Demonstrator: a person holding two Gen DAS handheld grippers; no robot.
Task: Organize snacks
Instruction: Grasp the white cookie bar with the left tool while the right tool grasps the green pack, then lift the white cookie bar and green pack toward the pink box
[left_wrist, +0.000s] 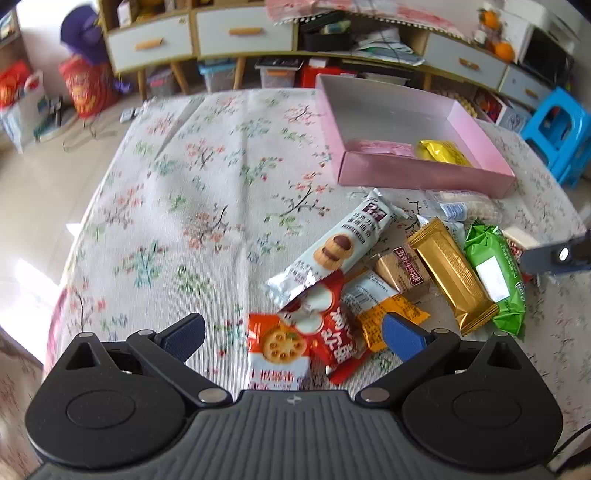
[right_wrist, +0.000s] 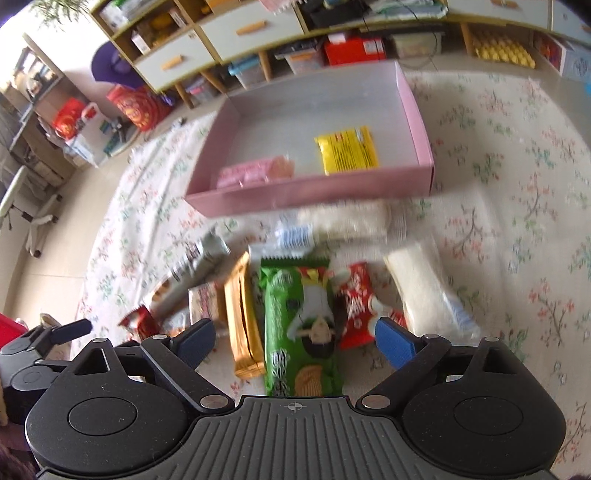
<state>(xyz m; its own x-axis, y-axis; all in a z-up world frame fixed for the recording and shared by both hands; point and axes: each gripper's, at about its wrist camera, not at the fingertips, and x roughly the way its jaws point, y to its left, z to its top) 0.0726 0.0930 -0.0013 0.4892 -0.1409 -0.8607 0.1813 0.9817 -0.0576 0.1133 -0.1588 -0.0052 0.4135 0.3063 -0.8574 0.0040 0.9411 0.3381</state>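
Left wrist view shows the left gripper (left_wrist: 293, 334) with its jaws spread wide and holding nothing, poised over the near end of a snack pile on the desk (left_wrist: 177, 206), which wears a floral cloth. Taking the pink box (left_wrist: 424, 173) as landmark: it sits on the far right part of the desk, with a yellow packet (left_wrist: 443, 152) and a pink packet (left_wrist: 380, 147) lying inside against its near wall. Nearer than the box lie a long white cookie pack (left_wrist: 332, 247), a gold bar (left_wrist: 452, 277) and a green packet (left_wrist: 496, 277), side by side; a red packet (left_wrist: 332, 328) and an orange-and-white cracker packet (left_wrist: 277, 350) lie nearest of all, between the jaws. The right gripper's tip (left_wrist: 561, 254) enters at the right edge, nearer than the box. Right wrist view, somewhat blurred, shows the right gripper (right_wrist: 295, 341) with jaws likewise wide apart and empty, above the green packet (right_wrist: 299, 325) and the gold bar (right_wrist: 242, 314). The pink box (right_wrist: 314, 195) lies beyond the pile, the yellow packet (right_wrist: 347, 149) and pink packet (right_wrist: 255, 171) inside it. A small red packet (right_wrist: 356, 306) and a pale clear-wrapped pack (right_wrist: 424, 288) lie nearer than the box, to the right of the green packet. The left gripper (right_wrist: 70, 330) shows at the left edge.
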